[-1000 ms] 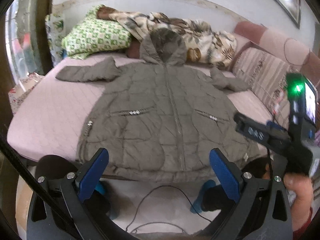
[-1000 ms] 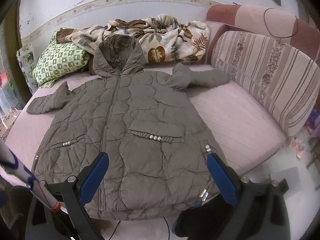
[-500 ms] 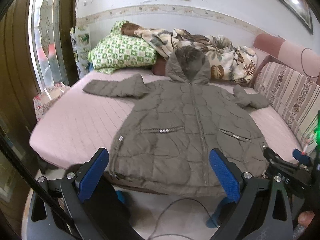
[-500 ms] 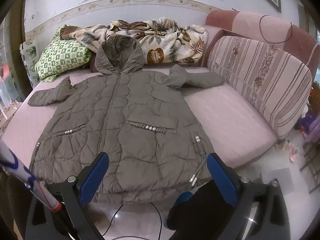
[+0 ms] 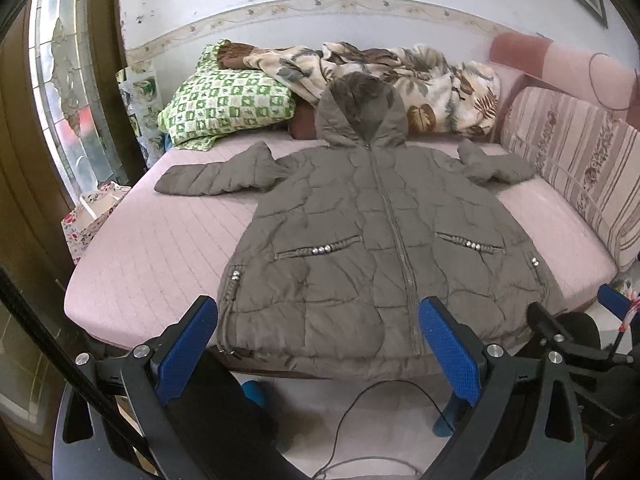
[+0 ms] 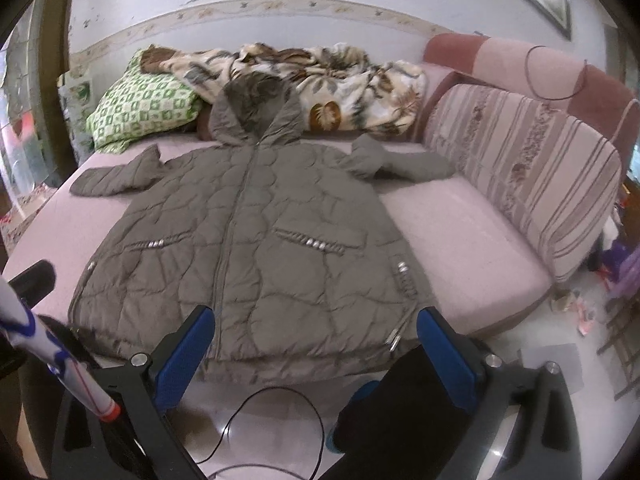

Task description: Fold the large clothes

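At the far left we see a window (image 5: pixel 60 92) and a flowered bag (image 5: pixel 94 216) beside the pink sofa bed (image 5: pixel 160 248). A green checked pillow (image 5: pixel 228 108) sits at the back against the wall, with a leaf-print blanket (image 5: pixel 420 80) heaped next to it.

The task's thing, a grey-brown quilted hooded coat (image 5: pixel 380 248), lies face up and zipped on the sofa bed, hood toward the wall, hem hanging a little over the near edge. Its left sleeve (image 5: pixel 216 176) stretches flat outward. Our left gripper (image 5: pixel 316 348) hovers before the hem, jaws spread wide and holding nothing.

Further right, our right gripper (image 6: pixel 316 344) hangs in front of the hem as well, equally released and empty. The coat's right sleeve (image 6: pixel 400 162) lies bunched, its cuff close to the striped backrest cushion (image 6: pixel 520 172).

We judge the coat soft, puffy and fairly light but bulky; the padding will spring back and the smooth shell may slip in the pads. We would pinch a sleeve at the cuff, or the side seam near the hem, taking a deep bite of fabric, and fold the sleeves inward across the front first
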The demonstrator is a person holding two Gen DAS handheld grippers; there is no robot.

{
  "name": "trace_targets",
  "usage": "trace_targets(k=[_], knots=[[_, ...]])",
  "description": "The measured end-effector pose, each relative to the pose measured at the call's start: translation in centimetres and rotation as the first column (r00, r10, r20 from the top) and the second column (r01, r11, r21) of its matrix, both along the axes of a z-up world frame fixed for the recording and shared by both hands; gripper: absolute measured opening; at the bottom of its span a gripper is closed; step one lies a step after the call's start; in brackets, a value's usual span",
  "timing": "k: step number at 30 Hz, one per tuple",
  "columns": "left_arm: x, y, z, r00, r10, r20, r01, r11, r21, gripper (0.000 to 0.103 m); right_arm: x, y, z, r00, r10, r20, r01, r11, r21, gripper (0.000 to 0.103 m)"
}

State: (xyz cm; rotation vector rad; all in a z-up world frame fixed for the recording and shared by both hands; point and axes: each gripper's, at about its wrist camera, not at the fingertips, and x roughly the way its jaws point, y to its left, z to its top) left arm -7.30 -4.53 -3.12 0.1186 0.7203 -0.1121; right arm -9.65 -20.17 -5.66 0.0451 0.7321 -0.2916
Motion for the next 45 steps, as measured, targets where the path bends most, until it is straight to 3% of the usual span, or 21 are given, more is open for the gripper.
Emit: trace_targets(k=[11,32,45], knots=[[1.3,0.2,-1.6,0.999,0.022,-0.044,-0.022,1.0,-0.002,0.1,0.6,0.6,-1.4,0.999,0.034,-0.028,-0.034,0.999,0.017,0.102],[4.8,3.0,-4.8,0.989,0.052,-0.139,-0.057,0.998,-0.037,0.1,4.2,3.0,-4.0,0.985,0.077,-0.154,-0.084,0.996,-0.04,0.102],[7.8,6.0,-5.4,0.983,0.121,-0.14,-0.124,0.992,-0.017,0.1,6.7,2.9,-4.6,0.978,0.069,-0.196,-0.075,0.997,-0.025,0.102]])
